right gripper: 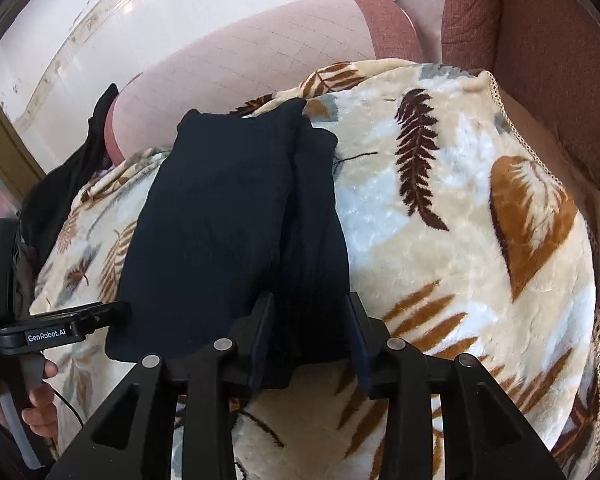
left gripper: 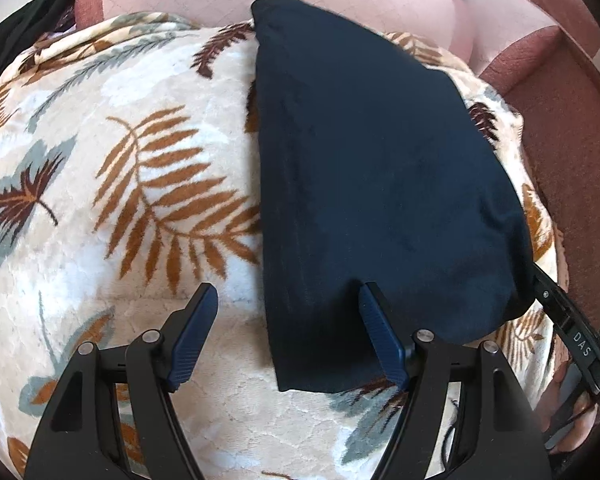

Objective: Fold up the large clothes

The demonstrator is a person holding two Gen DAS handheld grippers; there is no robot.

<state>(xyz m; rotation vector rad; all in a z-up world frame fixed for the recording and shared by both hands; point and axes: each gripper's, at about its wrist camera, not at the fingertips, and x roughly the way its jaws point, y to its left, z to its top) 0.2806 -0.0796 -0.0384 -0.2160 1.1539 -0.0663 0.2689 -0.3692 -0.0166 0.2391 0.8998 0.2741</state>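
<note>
Your left tool [left gripper: 288, 300] is spread wide and holds nothing; its right finger hangs over the near edge of the garment [left gripper: 364, 168], its left over the bare blanket [left gripper: 100, 208]. Your right tool [right gripper: 310, 312] is partly open, its fingers astride the near end of the garment [right gripper: 228, 220]; you cannot tell whether they pinch cloth. The dark garment lies folded in a long strip down the middle of both frames. A black cloth [right gripper: 60, 188] sits at left. Pink cushions [right gripper: 240, 60] and a brown sofa arm [right gripper: 540, 60] fill the top; a pale wall [right gripper: 100, 12] is at upper left.
</note>
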